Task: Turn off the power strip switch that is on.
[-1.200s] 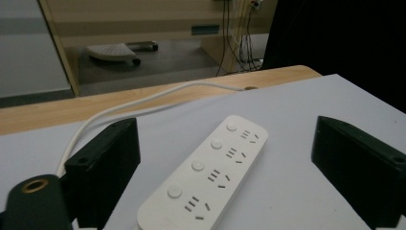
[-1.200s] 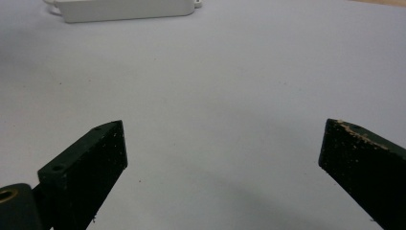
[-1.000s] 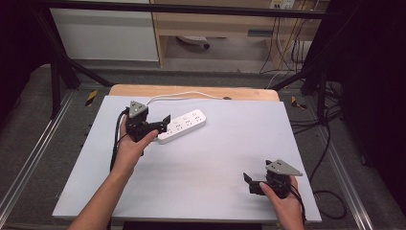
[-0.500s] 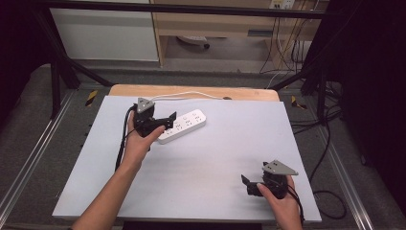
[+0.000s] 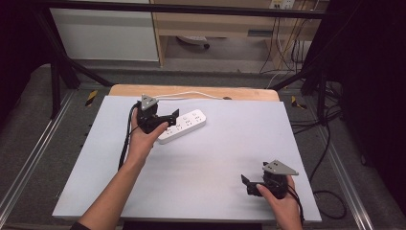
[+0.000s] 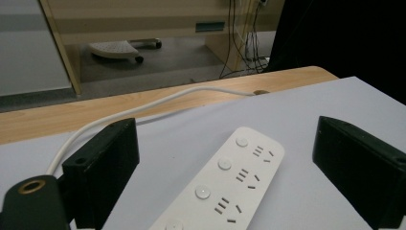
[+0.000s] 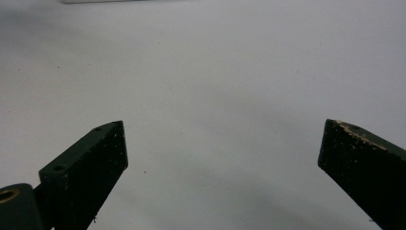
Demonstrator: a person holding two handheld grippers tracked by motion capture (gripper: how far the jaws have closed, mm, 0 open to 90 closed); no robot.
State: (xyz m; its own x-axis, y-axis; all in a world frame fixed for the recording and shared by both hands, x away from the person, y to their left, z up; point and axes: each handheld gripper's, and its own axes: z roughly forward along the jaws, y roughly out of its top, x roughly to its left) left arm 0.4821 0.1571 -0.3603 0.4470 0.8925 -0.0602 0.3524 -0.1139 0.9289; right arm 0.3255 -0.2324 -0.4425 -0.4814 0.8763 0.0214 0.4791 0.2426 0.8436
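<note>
Clutter is scarce around my work: a pale grey table top point(image 5: 201, 182) with a strip of bare wood point(image 5: 191, 91) along its far edge, and beyond that a floor with dangling cables point(image 5: 287, 52) and a wheeled base under a cabinet point(image 5: 194, 40). Nothing on the table stands between my claws and the white power strip point(image 5: 184, 125), which lies flat toward the far left part of the table top, angled so its far end points right. Its white cord point(image 5: 191, 94) runs from the left end and curves right along the wooden strip.

My left claw point(image 5: 167, 120) sits at the strip's near-left end, jaws spread wide apart. From above I cannot tell whether either jaw touches the strip. The left gripper view is plainer: the strip point(image 6: 225, 182) lies between my two black jaws with clear table on both sides of it, its round buttons and socket slots facing up, and the cord point(image 6: 143, 110) passes behind my left-hand jaw.

My right claw point(image 5: 251, 184) rests at the near right of the table, well apart from the strip, jaws likewise spread and holding nothing. The right gripper view looks along those jaws onto bare grey table point(image 7: 215, 96), and shows pale scuffing on the right-hand jaw's tip.
</note>
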